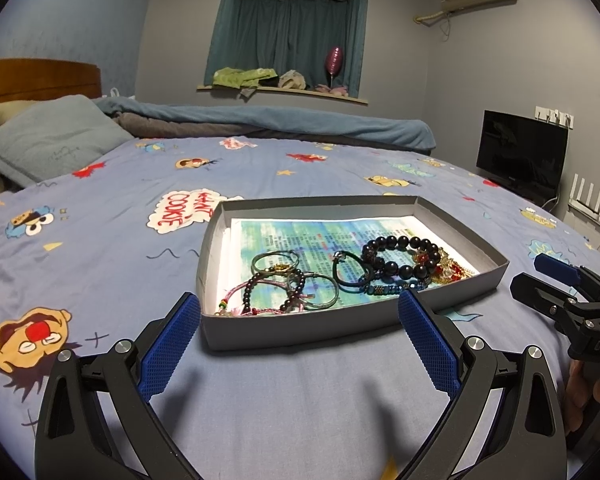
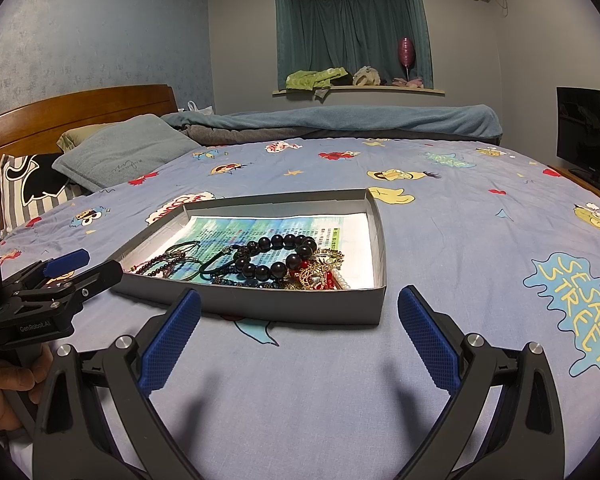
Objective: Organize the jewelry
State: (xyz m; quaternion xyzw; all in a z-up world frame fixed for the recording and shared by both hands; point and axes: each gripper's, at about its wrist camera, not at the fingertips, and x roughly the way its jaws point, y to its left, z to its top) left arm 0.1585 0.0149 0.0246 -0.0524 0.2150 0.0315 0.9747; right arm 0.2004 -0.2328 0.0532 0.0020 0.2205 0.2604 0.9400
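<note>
A shallow grey box (image 1: 210, 248) (image 2: 380, 240) lies on the cartoon-print bedsheet, lined with a printed green-blue paper (image 1: 300, 236). Inside it lie a large black bead bracelet (image 1: 400, 256) (image 2: 276, 256), silver bangles (image 1: 314, 290), a dark green cord bracelet (image 1: 348, 272), a pink thread bracelet (image 1: 256, 296) and a gold-and-red tangle (image 1: 448, 268) (image 2: 316, 272). My left gripper (image 1: 299, 308) (image 2: 96, 266) hovers open at the box's near left corner, holding nothing. My right gripper (image 2: 299, 304) (image 1: 540, 276) stands open just before the box's near right side, also holding nothing.
The bedsheet (image 2: 460, 240) stretches wide around the box. Pillows (image 1: 48, 140) and a wooden headboard (image 2: 80, 108) are at far left, a folded blue blanket (image 1: 280, 116) along the back. A TV (image 1: 520, 152) stands at right. A hand (image 2: 8, 376) grips the left tool.
</note>
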